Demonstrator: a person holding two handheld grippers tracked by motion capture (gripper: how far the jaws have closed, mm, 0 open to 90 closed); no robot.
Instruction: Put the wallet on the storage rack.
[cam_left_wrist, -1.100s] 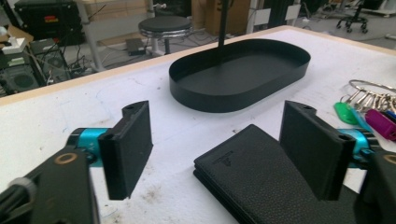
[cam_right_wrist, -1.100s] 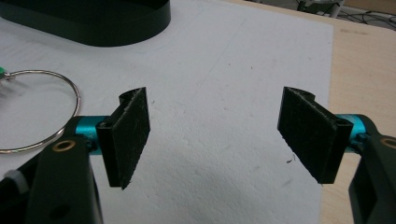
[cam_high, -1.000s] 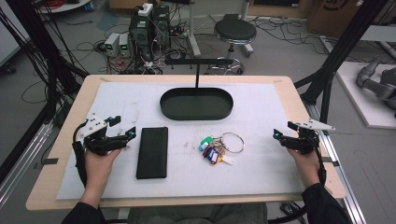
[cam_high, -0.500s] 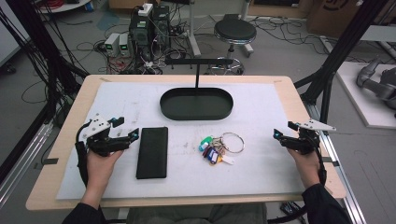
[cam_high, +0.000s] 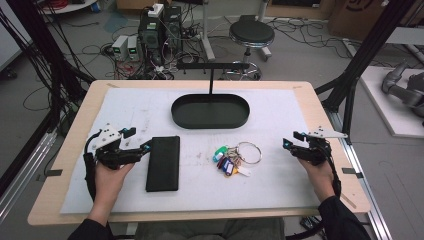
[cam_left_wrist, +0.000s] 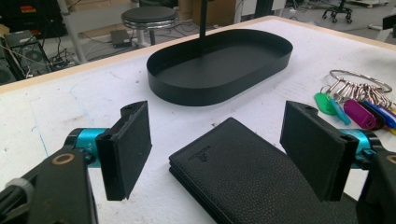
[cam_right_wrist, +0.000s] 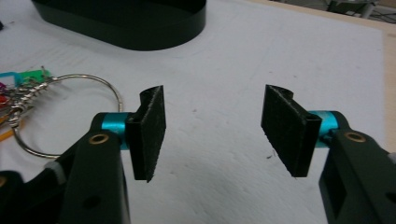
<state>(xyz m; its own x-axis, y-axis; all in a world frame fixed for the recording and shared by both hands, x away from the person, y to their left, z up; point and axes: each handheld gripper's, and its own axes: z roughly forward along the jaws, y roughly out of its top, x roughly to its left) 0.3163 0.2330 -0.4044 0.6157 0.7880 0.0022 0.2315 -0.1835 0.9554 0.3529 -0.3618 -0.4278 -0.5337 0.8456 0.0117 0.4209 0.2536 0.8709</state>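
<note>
- The table (cam_high: 75, 125), under a white mat (cam_high: 280, 120), carries everything within reach of both hands.
- The black oval tray (cam_high: 210, 111) lies ahead of both grippers, probably the place meant for the loose items.
- The black wallet (cam_high: 163, 163) lies flat just beyond the left gripper (cam_high: 142, 148), its near end between the wide-open jaws in the left gripper view, untouched; that looks like lining up to grasp.
- The key bunch (cam_high: 235, 159) lies well off the right gripper (cam_high: 290, 140), toward the wallet.
- The right gripper, its jaws just narrowed but apart, holds nothing.
</note>
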